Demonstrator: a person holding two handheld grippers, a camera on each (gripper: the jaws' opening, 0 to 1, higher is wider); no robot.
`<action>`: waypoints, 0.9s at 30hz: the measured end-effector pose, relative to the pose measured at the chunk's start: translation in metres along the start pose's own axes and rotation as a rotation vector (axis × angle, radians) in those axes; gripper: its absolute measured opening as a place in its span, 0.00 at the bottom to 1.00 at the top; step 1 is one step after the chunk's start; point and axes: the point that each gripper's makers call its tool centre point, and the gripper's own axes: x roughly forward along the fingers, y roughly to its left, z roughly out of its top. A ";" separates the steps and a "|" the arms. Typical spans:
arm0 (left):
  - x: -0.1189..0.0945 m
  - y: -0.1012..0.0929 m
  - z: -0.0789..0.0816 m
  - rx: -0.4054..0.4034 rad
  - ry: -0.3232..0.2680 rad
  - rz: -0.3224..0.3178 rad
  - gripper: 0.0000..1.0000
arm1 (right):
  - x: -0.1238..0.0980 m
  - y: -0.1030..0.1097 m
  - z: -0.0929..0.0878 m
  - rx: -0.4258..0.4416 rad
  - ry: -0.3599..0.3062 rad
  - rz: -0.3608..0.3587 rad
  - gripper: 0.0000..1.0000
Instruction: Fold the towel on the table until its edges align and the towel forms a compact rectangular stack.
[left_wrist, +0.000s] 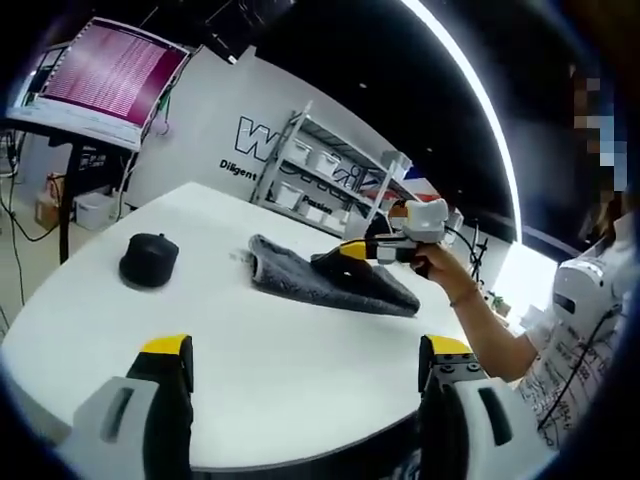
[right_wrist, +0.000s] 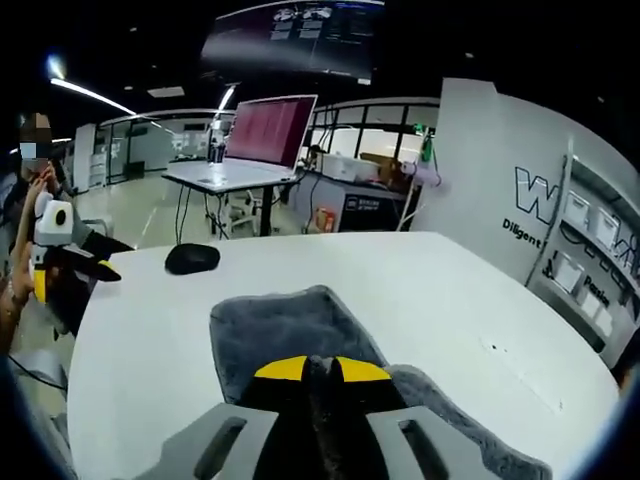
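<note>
1. Towel (right_wrist: 290, 330): plain dark grey, no pattern.
2. Table (left_wrist: 260, 340): plain white.
3. Right gripper (right_wrist: 320, 372): black jaws tipped yellow, light grey body.
4. Left gripper (left_wrist: 305, 352): same colours.
5. Round object (left_wrist: 149, 260): black.
6. Screen (right_wrist: 272, 128): pink-magenta.

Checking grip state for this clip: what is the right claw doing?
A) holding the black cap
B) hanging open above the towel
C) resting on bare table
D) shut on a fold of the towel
D: the right claw has its yellow tips pinched together on the grey towel.
</note>
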 end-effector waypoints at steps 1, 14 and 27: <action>-0.001 0.000 0.000 0.000 0.001 0.001 0.98 | 0.001 0.001 0.002 -0.003 -0.002 0.002 0.10; -0.014 0.007 -0.004 -0.005 -0.002 0.024 0.98 | 0.014 0.017 0.019 -0.020 -0.025 0.029 0.10; -0.016 0.009 -0.006 -0.012 -0.001 0.021 0.98 | 0.018 0.018 0.033 -0.016 -0.049 0.015 0.10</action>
